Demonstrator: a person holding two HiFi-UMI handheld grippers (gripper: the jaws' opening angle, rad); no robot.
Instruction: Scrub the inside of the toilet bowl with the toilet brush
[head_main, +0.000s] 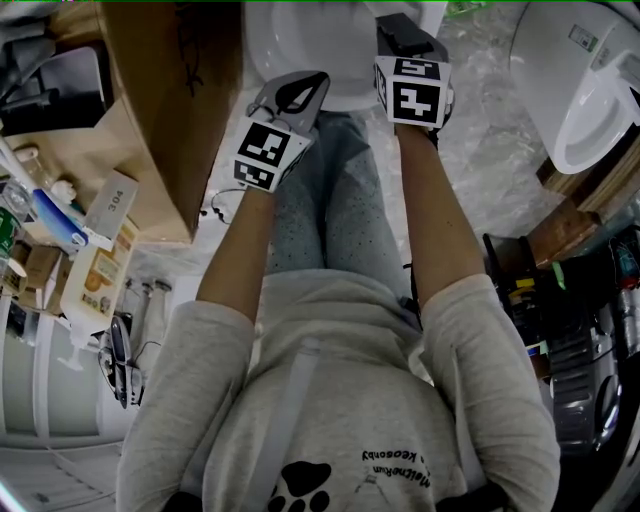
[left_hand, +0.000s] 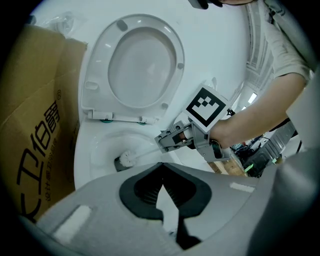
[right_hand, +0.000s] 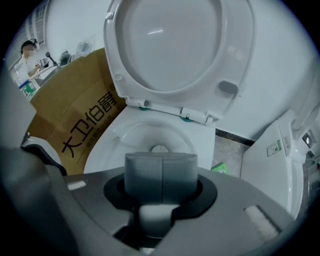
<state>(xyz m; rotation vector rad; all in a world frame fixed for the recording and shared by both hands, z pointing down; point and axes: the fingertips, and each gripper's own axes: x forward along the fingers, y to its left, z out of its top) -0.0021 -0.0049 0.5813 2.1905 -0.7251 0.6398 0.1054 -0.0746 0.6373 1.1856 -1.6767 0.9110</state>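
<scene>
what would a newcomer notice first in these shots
The white toilet with its lid up fills both gripper views. The right gripper is shut on a brush whose head sits down in the bowl, while the left gripper hangs shut and empty. A big brown box stands beside the toilet, at the left in those views.

With the seat (left_hand: 172, 45) raised, the toilet bowl (left_hand: 97, 145) is open above; the toilet brush (left_hand: 127, 159) occupies it, and a cardboard box (left_hand: 35, 125) stands just beside its left.
</scene>
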